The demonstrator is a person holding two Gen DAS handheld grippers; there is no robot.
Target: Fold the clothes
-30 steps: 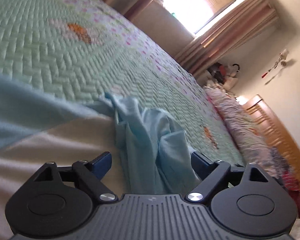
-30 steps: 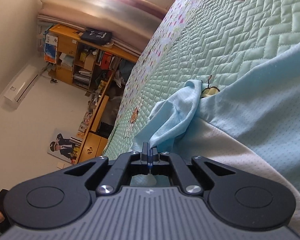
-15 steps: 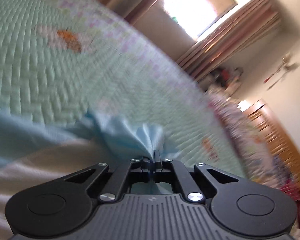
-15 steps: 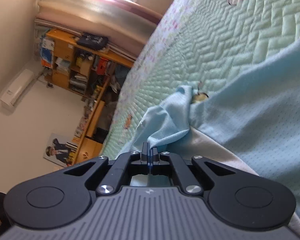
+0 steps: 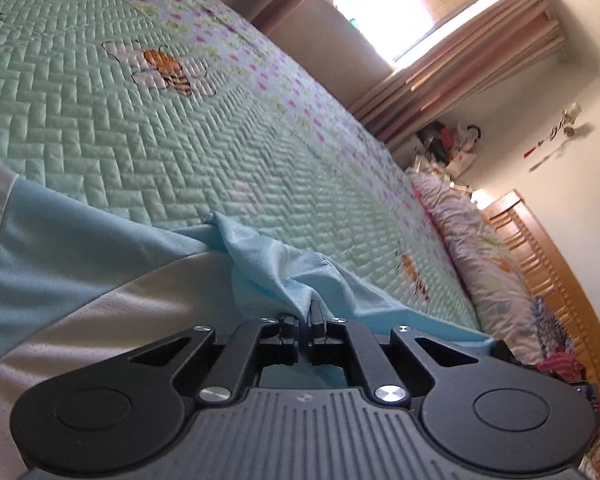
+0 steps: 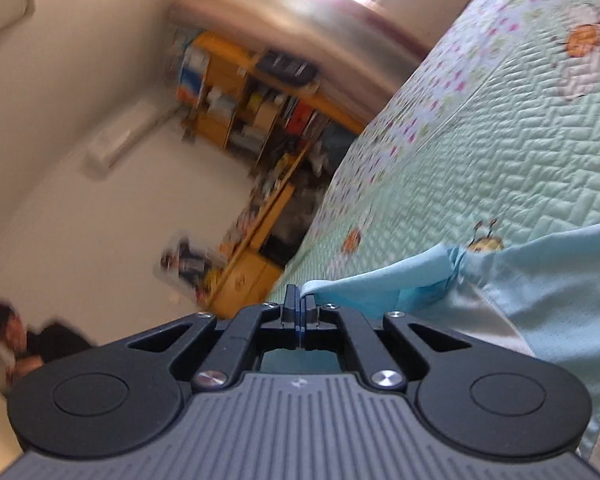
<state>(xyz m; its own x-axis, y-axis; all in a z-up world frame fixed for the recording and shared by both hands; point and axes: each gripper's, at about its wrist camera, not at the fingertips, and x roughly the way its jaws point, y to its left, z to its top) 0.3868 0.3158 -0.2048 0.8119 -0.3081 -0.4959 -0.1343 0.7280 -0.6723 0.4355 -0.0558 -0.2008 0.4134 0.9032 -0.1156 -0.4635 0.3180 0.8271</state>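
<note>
Pinching the light blue shirt from both sides, your two tools have their jaws closed together on fabric. Your left gripper is clamped on a bunched fold of the shirt that rises straight ahead of its tips, with the blue cloth spreading away to its left and a white panel of the same garment lying low on that side, close beside the tool body. Your right gripper is clamped on a thin corner of the shirt, which stretches away to its right and slightly ahead before widening into the blue and white body of the garment. Beyond both tools the shirt rests on the green quilted bedspread. The right wrist view is blurred, with a wooden bookshelf far ahead to the left.
</note>
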